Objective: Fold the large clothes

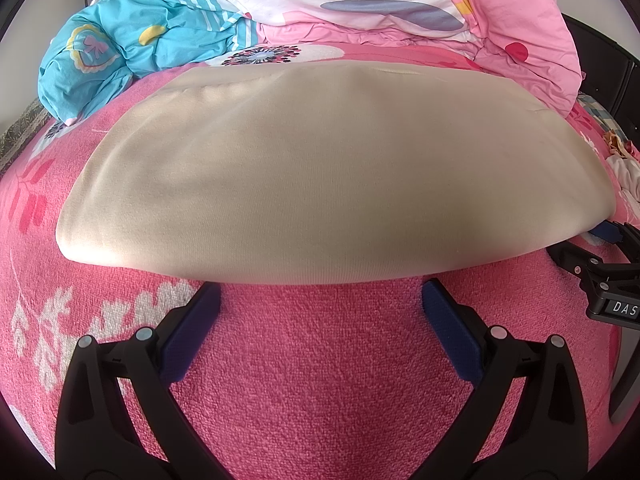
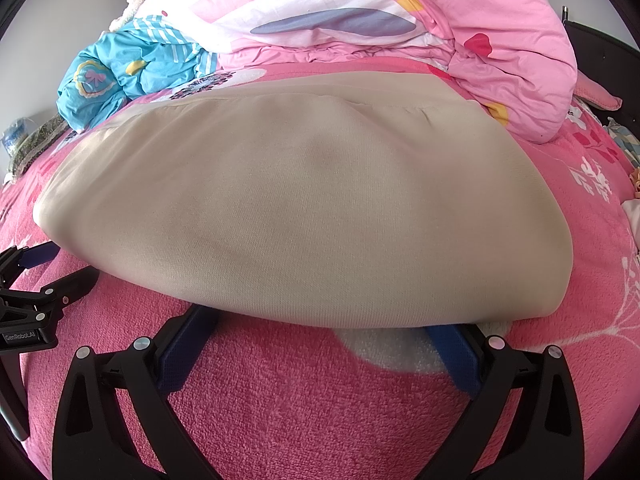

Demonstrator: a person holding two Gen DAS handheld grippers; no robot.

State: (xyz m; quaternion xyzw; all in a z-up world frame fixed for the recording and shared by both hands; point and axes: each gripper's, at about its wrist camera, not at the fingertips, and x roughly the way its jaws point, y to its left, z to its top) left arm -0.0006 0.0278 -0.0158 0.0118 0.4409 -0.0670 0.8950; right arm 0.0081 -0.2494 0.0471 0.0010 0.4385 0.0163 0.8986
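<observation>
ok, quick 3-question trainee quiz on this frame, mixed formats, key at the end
1. True or false: the left gripper is shut on the beige garment.
2. Multiple choice: what does the garment lie on? A) a wooden table B) a pink blanket C) a tiled floor
3. Fill in: in the left wrist view, the crumpled bundle at the far left, beyond the garment, is mostly ____.

Key
1. False. Both its fingers stand wide apart at the garment's near edge; the right gripper is open too.
2. B
3. Blue
</observation>
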